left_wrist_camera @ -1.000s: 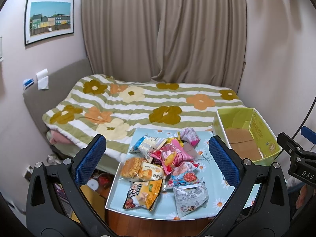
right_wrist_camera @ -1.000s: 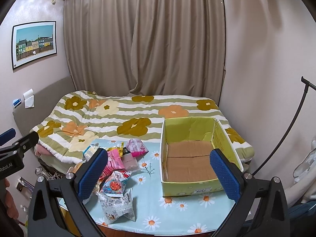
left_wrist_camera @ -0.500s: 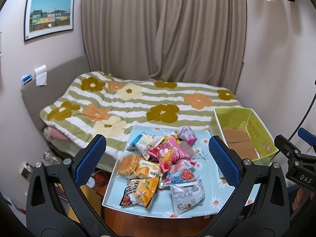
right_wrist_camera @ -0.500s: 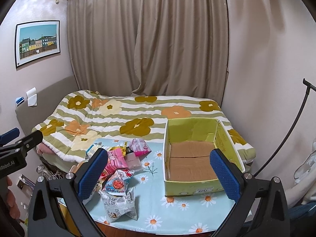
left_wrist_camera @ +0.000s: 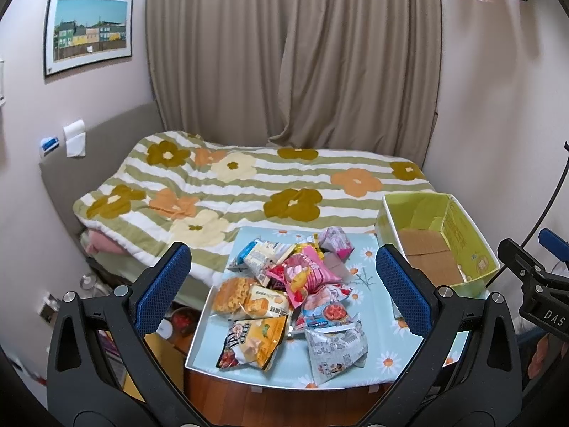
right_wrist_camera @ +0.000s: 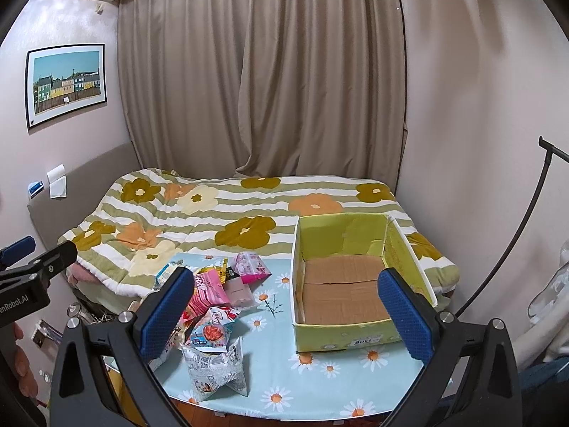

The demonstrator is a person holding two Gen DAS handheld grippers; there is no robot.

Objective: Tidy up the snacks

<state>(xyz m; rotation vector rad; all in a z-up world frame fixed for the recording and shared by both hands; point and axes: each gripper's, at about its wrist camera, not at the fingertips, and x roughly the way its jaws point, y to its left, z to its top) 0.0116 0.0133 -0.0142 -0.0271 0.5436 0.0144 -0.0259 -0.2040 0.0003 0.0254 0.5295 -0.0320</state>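
Note:
A heap of snack packets (left_wrist_camera: 288, 284) lies on the left part of a table with a pale blue daisy cloth (left_wrist_camera: 387, 359). On top sits a pink packet (left_wrist_camera: 306, 274); a grey newsprint-style packet (left_wrist_camera: 334, 348) and a yellow chip bag (left_wrist_camera: 256, 341) lie nearest me. An empty green cardboard box (right_wrist_camera: 345, 277) stands on the table's right side. My left gripper (left_wrist_camera: 282, 291) hangs open above and short of the heap. Before the box and also well above the table, my right gripper (right_wrist_camera: 284, 309) is open with nothing between its fingers.
A bed with a striped flower quilt (left_wrist_camera: 249, 192) runs behind the table up to beige curtains (left_wrist_camera: 291, 57). Walls close in on both sides. A thin dark stand (right_wrist_camera: 515, 235) leans at the right. Clutter sits on the floor (left_wrist_camera: 174, 320) left of the table.
Both grippers have drawn back and risen slightly, so the table and box look a little smaller and lower. Nothing on the table has moved.

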